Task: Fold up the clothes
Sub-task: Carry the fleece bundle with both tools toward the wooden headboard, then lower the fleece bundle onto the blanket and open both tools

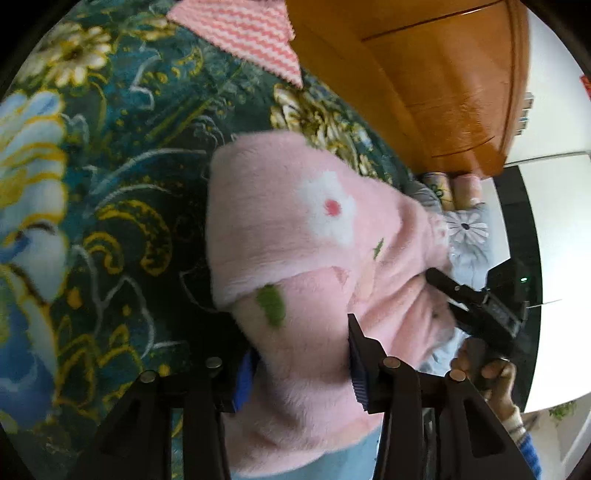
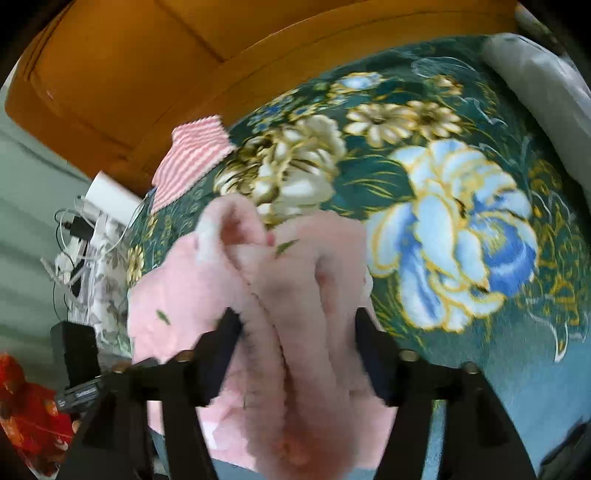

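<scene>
Left wrist view: pink fleece garment (image 1: 295, 266) fills the centre and lower middle of the frame, lying on a dark green flowered blanket (image 1: 110, 192). White flower with pink centre and green leaf patches visible on the fleece. One layer is folded over another, edge running across mid-frame. Left gripper (image 1: 299, 365) at bottom centre: fingers set apart with a thick bunch of the fleece between them; held, by the look of it. Right gripper (image 1: 476, 306) enters at right of centre, its tip against the fleece; whether its fingers are closed cannot be told from this view. A hand (image 1: 491, 373) holds it, lower right.

Right wrist view: right gripper (image 2: 295, 354) at bottom centre, fingers apart with a bunched ridge of the pink fleece (image 2: 280, 295) passing between them; fleece fills the gap. Frame is blurred.

Surroundings: striped pink-and-white cloth (image 1: 243, 33) at top centre of the left view, on the blanket near a wooden headboard (image 1: 436, 74). Same cloth (image 2: 192, 158) left of centre in the right view. Cables (image 2: 74, 236) at left edge.
</scene>
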`<state>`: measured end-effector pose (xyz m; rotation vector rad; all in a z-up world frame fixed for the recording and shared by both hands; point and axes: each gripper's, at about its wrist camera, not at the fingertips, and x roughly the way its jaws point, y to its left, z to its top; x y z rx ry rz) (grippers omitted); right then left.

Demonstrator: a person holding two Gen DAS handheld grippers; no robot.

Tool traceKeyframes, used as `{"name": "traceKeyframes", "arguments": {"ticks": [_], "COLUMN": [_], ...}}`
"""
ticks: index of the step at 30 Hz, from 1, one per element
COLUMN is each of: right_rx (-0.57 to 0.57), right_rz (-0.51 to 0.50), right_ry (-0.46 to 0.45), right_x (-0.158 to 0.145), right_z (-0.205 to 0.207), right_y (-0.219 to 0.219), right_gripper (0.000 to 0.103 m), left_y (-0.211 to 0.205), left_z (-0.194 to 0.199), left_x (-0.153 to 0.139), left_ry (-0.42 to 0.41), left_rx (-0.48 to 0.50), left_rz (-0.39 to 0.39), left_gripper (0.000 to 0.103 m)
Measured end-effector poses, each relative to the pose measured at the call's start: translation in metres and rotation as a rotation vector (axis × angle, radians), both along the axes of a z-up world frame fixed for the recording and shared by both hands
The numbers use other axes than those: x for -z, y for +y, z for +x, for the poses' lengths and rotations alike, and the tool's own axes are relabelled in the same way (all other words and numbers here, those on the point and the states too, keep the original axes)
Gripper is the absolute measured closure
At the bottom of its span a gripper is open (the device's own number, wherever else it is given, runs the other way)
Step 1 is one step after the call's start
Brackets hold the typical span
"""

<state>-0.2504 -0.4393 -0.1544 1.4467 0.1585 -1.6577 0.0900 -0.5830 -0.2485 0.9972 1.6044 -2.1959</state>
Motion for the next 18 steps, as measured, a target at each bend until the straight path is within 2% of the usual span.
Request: {"name": "traceKeyframes", "arguments": {"ticks": [3, 4, 7, 8, 11, 14, 18], "right_rx": [-0.001, 0.01, 0.024, 0.012, -0.12, -0.266, -0.275], "right_rz": [0.013, 0.02, 0.013, -0.003, -0.071, -0.054, 0.044], "right_ry": [0.04, 0.083, 0.251, 0.304, 0.365, 0.375, 0.411], "right_x": [-0.008, -0.015, -0.045, -0.056, -0.07, -0.052, -0.014], "right_z": [0.0, 0.002, 0.017, 0.026, 0.066, 0.096, 0.086], "right_y": [0.016, 0.02, 0.03, 0.031, 0.02, 0.001, -0.015], "right_gripper": [0.032, 0.032, 0.032, 0.032, 0.032, 0.032, 0.032], "left_y": [0.001, 0.004, 0.014, 0.025, 0.055, 0.073, 0.075], "left_z": [0.018, 0.023, 0.002, 0.001, -0.004, -0.022, -0.037], "left_x": [-0.02, -0.026, -0.039, -0.049, -0.069, -0.067, -0.044], "left_ry": [-0.016, -0.03, -0.054, -0.05, -0.04, -0.05, -0.101], "left_rx": [-0.013, -0.013, 0.01, 0.027, 0.077, 0.12, 0.136], "left_rz": [-0.054, -0.089, -0.227, -0.269, -0.383, -0.428, -0.39], "left_gripper": [0.053, 0.053, 0.052, 0.052, 0.051, 0.05, 0.05]}}
